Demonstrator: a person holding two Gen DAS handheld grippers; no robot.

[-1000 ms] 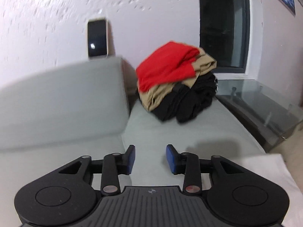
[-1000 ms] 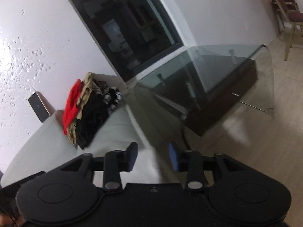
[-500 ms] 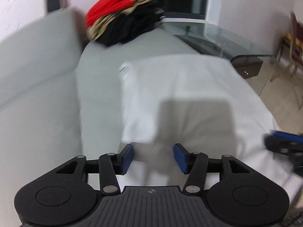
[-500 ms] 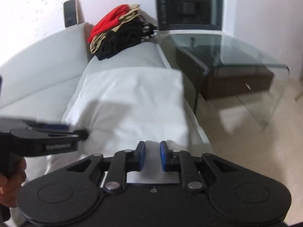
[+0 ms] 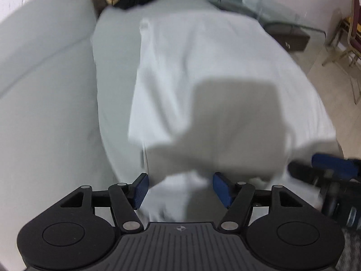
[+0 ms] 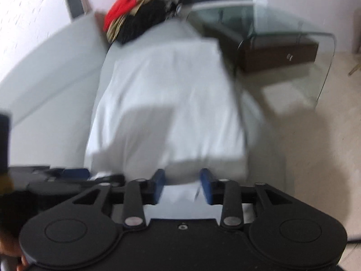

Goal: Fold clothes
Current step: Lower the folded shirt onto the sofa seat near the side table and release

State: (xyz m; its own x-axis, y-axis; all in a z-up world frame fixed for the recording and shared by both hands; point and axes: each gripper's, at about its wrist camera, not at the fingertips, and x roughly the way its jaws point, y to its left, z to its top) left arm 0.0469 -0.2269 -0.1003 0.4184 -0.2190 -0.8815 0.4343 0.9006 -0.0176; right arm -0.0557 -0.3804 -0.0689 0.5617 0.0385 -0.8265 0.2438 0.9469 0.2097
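Observation:
A white garment (image 5: pixel 214 72) lies spread flat on the grey sofa seat (image 5: pixel 112 85), its near edge folded into a thick hem. My left gripper (image 5: pixel 181 188) hangs over that near edge toward its left; its jaws are opening, with white cloth lying between the blue pads and no pad pressing on it. My right gripper (image 6: pixel 182 185) hangs over the same edge (image 6: pixel 180 158) farther right; its jaws are also opening, with cloth loose between the pads. Each gripper shows in the other's view: the right gripper (image 5: pixel 327 169) and the left gripper (image 6: pixel 67 174).
A pile of red, tan and black clothes (image 6: pixel 135 11) sits at the far end of the sofa. A phone (image 6: pixel 75 3) leans on the wall above the sofa back (image 5: pixel 45 45). A glass table (image 6: pixel 293 38) stands right of the sofa, and a chair (image 5: pixel 352 33) stands beyond it.
Both views swung down from the wall and the clothes pile onto the white garment. The right jaws drew nearly together, then spread again. The left jaws widened.

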